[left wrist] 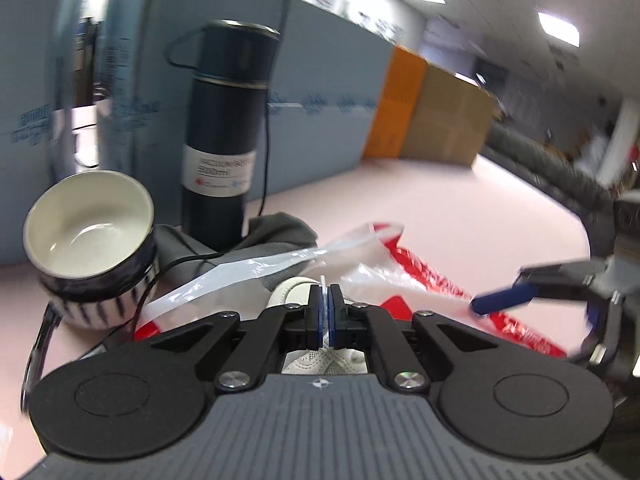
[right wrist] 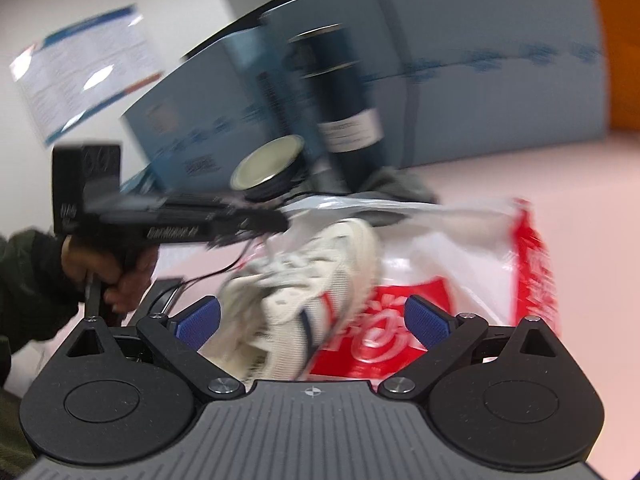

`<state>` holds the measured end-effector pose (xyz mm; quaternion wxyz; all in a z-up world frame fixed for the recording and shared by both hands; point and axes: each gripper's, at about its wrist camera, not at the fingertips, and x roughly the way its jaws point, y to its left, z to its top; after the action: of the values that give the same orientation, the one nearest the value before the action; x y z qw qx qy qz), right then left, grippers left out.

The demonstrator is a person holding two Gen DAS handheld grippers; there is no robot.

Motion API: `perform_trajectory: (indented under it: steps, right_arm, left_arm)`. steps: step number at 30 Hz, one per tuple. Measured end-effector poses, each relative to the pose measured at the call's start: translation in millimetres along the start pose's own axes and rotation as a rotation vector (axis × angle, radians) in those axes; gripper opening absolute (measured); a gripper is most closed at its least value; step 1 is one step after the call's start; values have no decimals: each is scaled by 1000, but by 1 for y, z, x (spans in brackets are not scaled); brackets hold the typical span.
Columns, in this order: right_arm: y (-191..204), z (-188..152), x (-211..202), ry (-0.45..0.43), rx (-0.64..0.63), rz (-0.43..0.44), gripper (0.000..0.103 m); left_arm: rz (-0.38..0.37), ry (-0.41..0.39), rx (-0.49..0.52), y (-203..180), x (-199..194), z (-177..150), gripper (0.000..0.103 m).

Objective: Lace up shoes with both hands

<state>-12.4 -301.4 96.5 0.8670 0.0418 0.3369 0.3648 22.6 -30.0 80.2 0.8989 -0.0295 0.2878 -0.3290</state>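
Observation:
A white sneaker [right wrist: 316, 280] lies on a red and white plastic bag [right wrist: 420, 264], blurred by motion. My right gripper [right wrist: 313, 320] is open, its blue pads [right wrist: 198, 320] on either side of the shoe's laced upper. In the left wrist view my left gripper [left wrist: 325, 312] is shut, with a thin white lace tip [left wrist: 322, 282] sticking up between its pads. Parts of the sneaker [left wrist: 320, 360] show under and beyond it. The right gripper [left wrist: 548, 312] comes in from the right there, open. A hand [right wrist: 108, 268] holds the left gripper [right wrist: 276, 222] just left of the shoe.
A dark thermos [left wrist: 224, 128] stands behind the shoe, on a grey cloth [left wrist: 280, 228]. Two stacked bowls [left wrist: 92, 240] sit to its left, and a black cable [left wrist: 152, 280] runs past them. Blue boxes [left wrist: 328, 80] and cardboard boxes [left wrist: 440, 120] line the back of the pink table [left wrist: 460, 216].

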Motion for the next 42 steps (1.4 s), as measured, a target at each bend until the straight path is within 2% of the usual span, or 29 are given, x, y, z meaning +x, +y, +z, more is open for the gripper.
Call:
perform_trajectory:
  steps: [3,5,6,7,10,12,17,23,28,30,33,36,42]
  right_arm:
    - [13,1,16,37,-92,31,95]
    - [16,2,22,61,-132,23,72]
    - [16,4,25,73,-149,15,49]
    - [17,5,27,85,-166,7,40]
    - [14,8,28,101,-195,4,25]
    - [4,14,29,104,-165,37,23]
    - [-26,16,30,69,18,72,22]
    - [-9,0,23,10,-126,15,23]
    - [-10,-5,19,2,-146,-1,24]
    - [-15,-4,19,3,-123,22,20]
    - [-31,-4,21,13,18,101,19]
    - [-61,-8,28,28,276,235,19]
    - [-115,-46,53,53,795,486,19]
  left_arm:
    - [36,-30,-32,-2,-14,-5,2]
    - [62,-46,-58,-3,-22,-8,2]
    - [75,-54,-72,-3,-27,-9,2]
    - [85,-63,-84,-3,-31,-11,2]
    - [108,-92,-109,-6,-44,-14,2]
    - [114,-108,-125,-10,-49,-16,2]
    - [118,-128,-151,-24,-50,-23,2]
    - [93,-113,-124,-44,-39,-30,2]
    - [81,-112,-126,-50,-34,-31,2]
    - [76,-109,-122,-52,-32,-31,2]
    - [77,-100,-112,-54,-30,-32,2]
    - [78,-93,-110,-54,-28,-33,2]
    - [67,-78,-99,-56,-24,-35,2]
